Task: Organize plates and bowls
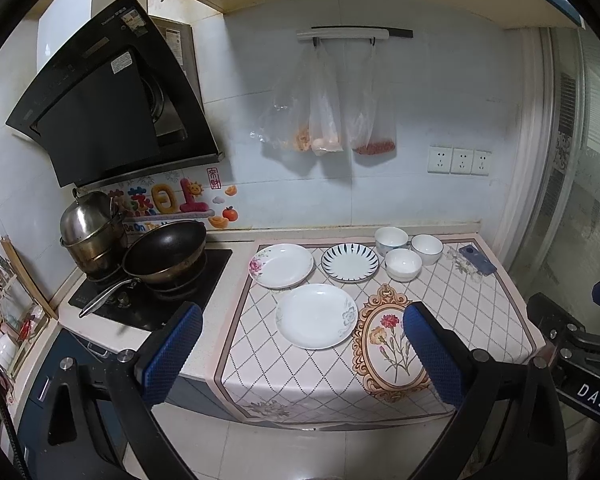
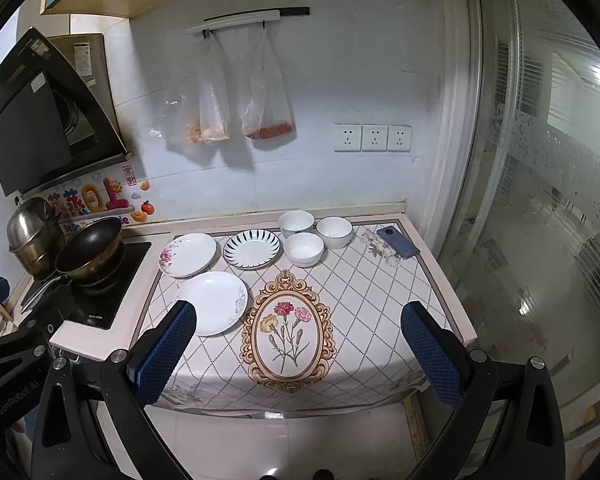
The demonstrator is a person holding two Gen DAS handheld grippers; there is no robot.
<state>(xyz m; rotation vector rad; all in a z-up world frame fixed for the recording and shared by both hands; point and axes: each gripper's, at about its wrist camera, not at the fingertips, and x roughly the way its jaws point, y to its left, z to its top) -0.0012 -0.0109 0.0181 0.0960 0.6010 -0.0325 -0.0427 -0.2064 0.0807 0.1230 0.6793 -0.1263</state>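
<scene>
We are right at the start. Nothing is stacked yet, and both of our grippers hang in the air in front of the tabletop [image 1: 512, 320], not touching anything.

Our left gripper [image 1: 302, 354] has its two blue fingers wide apart, with nothing between them. Our right gripper [image 2: 298, 350] is the same: fingers spread, holding nothing.

All the dishes sit on the patterned cloth [image 2: 360, 292]. There are three plates. The plain white plate [image 1: 317, 316] is nearest to us, close to the left side of the cloth. Behind it, the pink flower plate [image 1: 281, 265] sits to the left and the blue striped plate [image 1: 350, 262] to the right, just beside each other. The three plates are close together, but none lies on another.

To the right of the striped plate are three white bowls in a little bunch. The front bowl [image 1: 403, 264] is closest to us. The back left bowl [image 1: 391, 240] and the back right bowl [image 1: 427, 249] sit behind it. They look very near each other; we cannot tell if they touch. A blue phone [image 2: 398, 243] lies near the far right corner.

We think the next move is to pick up one dish and set it on another of its kind. The plain white plate is the easiest to reach with our left gripper. A plate lies flat, so we must come in low and pinch its rim. We must go slowly so it does not slide on the cloth.
</scene>
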